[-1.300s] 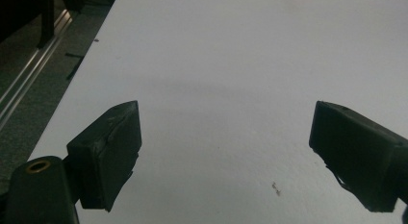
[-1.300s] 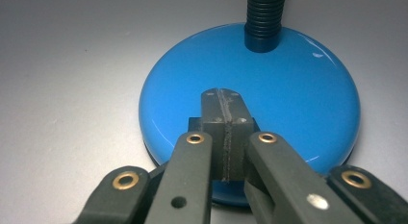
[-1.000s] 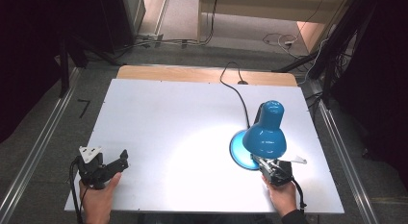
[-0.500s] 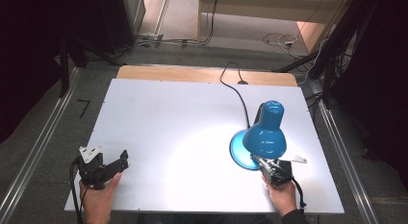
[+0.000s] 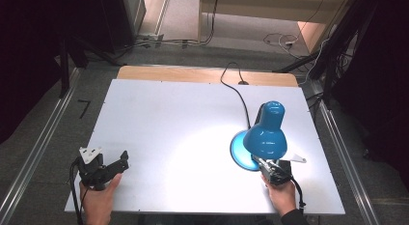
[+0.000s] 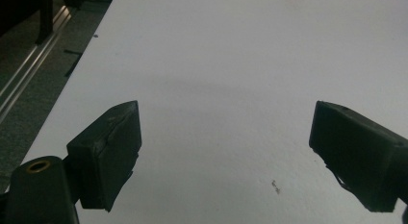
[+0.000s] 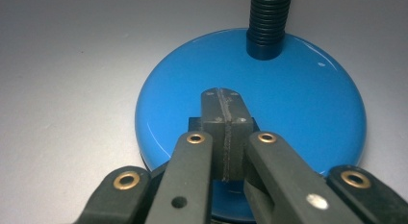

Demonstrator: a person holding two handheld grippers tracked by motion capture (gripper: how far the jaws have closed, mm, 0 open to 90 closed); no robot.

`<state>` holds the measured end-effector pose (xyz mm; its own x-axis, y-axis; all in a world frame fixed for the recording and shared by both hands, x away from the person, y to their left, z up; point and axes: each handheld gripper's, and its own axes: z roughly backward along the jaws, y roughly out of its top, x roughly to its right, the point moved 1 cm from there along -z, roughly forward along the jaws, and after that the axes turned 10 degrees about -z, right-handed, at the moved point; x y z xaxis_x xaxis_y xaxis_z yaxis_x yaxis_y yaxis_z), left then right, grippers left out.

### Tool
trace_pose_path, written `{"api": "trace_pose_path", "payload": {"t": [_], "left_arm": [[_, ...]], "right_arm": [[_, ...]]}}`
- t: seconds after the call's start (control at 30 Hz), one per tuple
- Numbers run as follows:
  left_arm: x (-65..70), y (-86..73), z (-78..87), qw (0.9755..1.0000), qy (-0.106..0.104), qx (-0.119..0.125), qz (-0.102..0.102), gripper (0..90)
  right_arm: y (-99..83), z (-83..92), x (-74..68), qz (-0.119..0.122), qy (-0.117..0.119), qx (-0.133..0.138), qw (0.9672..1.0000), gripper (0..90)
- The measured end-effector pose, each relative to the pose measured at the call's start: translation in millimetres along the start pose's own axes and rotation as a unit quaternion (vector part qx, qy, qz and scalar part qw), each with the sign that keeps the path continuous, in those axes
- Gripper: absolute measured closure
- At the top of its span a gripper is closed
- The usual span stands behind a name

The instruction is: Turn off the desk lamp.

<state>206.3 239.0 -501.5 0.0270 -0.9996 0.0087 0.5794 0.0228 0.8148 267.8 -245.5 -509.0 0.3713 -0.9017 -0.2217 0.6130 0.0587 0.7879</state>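
A blue desk lamp stands at the right of the white table (image 5: 183,109), its shade (image 5: 266,133) bent over its round base (image 5: 237,150) and casting a bright pool on the tabletop. My right gripper (image 5: 263,163) reaches under the shade from the front. In the right gripper view its jaws are pressed together, and the tips of the right gripper (image 7: 222,96) rest over a small black switch block (image 7: 194,123) on the base (image 7: 298,104), in front of the ribbed black neck (image 7: 267,22). Near the front left corner, my left gripper (image 5: 120,163) lies open over bare table (image 6: 226,65).
The lamp's black cable (image 5: 236,92) runs from the lamp toward the back edge of the table and over a wooden strip (image 5: 193,74). A small white scrap (image 5: 297,158) lies right of the base. Metal rails (image 5: 43,138) flank the table on the floor.
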Motion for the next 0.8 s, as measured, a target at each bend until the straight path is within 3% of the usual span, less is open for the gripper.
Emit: {"api": "trace_pose_path", "payload": {"t": [0.07, 0.1, 0.13, 0.17, 0.2, 0.23, 0.27, 0.33, 0.4, 0.57, 0.8], "left_arm": [[-0.3, 0.0, 0.3, 1.0, 0.0, 0.0, 0.001, 12.0], [-0.5, -0.1, 0.6, 1.0, 0.0, -0.001, 0.001, 12.0], [-0.8, -0.1, 0.8, 1.0, 0.0, -0.001, 0.001, 12.0], [-1.0, 0.0, 1.1, 1.0, 0.0, 0.001, 0.001, 12.0], [-1.1, 0.2, 1.3, 1.0, 0.0, 0.002, 0.002, 12.0], [-1.5, 0.2, 1.3, 1.0, 0.0, 0.003, 0.003, 12.0], [-2.1, 0.2, 0.8, 1.0, -0.001, 0.003, 0.004, 12.0], [-3.1, 0.2, 0.7, 1.0, 0.0, 0.0, 0.005, 12.0], [-3.4, 0.3, 1.2, 1.0, 0.0, 0.003, 0.006, 12.0], [-3.2, 0.5, 1.5, 1.0, -0.001, 0.004, 0.006, 12.0], [-3.8, 0.4, 2.0, 1.0, -0.001, 0.005, 0.008, 12.0]], "right_arm": [[0.5, -1.9, 0.7, 0.003, -0.012, -0.003, 0.9999, 88.1], [1.0, -2.7, 2.9, -0.001, -0.007, 0.0, 1.0, 88.1], [2.9, -3.8, 4.9, -0.023, -0.027, 0.005, 0.9993, 88.1], [3.1, -2.9, 3.4, -0.026, -0.01, -0.004, 0.9996, 88.1], [1.6, -2.3, 1.6, -0.004, 0.001, -0.005, 1.0, 88.1], [1.2, -2.5, 0.1, 0.003, -0.003, -0.002, 1.0, 88.0], [2.2, -2.6, -0.4, -0.014, -0.006, -0.005, 0.9999, 88.0], [2.7, -2.7, 3.6, -0.015, -0.013, 0.001, 0.9998, 88.0], [3.4, -1.3, 10.0, -0.031, -0.013, 0.002, 0.9994, 87.9], [2.9, 0.3, 14.0, -0.039, -0.019, 0.002, 0.9991, 87.7], [5.4, 4.7, 19.8, -0.054, -0.015, 0.01, 0.9984, 76.4]]}}
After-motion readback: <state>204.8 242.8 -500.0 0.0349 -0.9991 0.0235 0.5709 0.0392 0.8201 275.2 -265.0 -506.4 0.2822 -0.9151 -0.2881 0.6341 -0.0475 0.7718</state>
